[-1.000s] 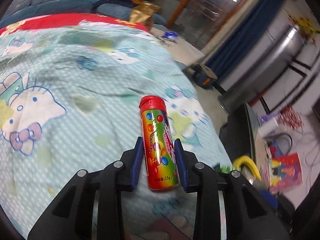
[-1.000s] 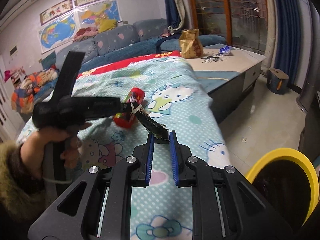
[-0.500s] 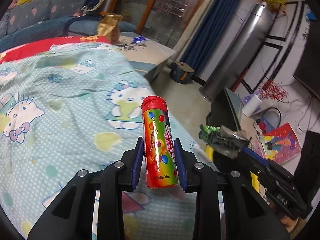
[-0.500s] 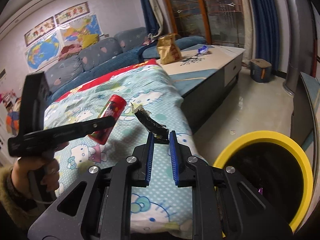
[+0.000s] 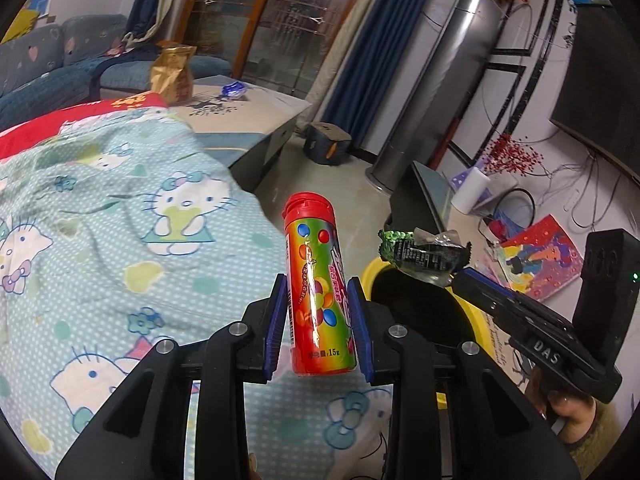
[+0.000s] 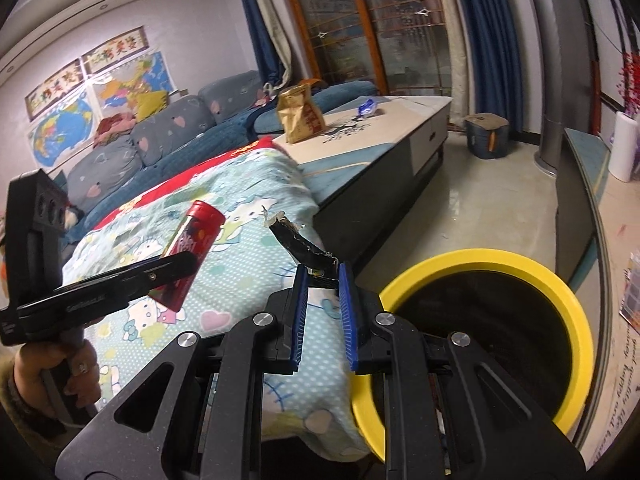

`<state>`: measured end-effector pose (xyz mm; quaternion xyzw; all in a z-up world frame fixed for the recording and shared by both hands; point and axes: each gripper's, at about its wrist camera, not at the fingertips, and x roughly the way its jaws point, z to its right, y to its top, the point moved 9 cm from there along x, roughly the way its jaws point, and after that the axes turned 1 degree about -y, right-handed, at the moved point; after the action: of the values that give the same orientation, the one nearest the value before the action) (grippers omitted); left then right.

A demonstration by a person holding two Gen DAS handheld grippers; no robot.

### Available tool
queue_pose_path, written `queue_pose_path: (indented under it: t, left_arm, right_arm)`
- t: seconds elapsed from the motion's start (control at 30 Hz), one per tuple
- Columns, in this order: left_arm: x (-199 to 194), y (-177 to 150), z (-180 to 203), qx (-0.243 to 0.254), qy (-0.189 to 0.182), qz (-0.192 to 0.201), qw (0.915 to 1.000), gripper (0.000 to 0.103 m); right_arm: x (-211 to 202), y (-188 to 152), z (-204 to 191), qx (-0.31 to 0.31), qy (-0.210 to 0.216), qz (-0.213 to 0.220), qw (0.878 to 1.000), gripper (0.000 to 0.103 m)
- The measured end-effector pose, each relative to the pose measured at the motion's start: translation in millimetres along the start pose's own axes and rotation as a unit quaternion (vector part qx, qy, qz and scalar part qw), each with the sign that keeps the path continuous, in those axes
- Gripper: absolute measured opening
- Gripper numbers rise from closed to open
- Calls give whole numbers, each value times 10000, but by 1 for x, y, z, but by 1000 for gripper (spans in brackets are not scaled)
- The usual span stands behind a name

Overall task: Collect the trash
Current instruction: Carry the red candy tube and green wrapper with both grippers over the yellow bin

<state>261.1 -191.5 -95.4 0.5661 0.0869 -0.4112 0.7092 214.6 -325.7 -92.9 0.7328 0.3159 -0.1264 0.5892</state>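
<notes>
A red-capped candy tube (image 5: 318,280) with a rainbow label of coloured dots is clamped upright in the left gripper (image 5: 318,308). A crumpled dark wrapper (image 6: 300,242) is pinched by the right gripper (image 6: 323,276), the yellow-rimmed bin (image 6: 560,300) at three o'clock.

The left tool (image 5: 318,312) clamps an upright candy tube (image 5: 318,292) over the blanket (image 5: 120,240), beside the wrapper-holding right tool (image 5: 464,280).

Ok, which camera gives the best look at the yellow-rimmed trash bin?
The right wrist view. There the yellow-rimmed trash bin shows nearly its whole rim and dark inside, beside the blanket-covered bed. In the left wrist view only a slice of rim shows, behind the candy tube and the crumpled wrapper.
</notes>
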Motion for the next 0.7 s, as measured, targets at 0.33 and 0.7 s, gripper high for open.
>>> queue_pose_path:
  t: [0.33,0.7]
  left_arm:
    - [-5,-8,37,311,-246,1,9992,29]
    - [-6,-19,77,688,-464,-15,9965,29]
  right_arm:
    - [-17,-12,35,297,-278,23,9992,11]
    - [-30,-25,72,637,-628,16,9960,11]
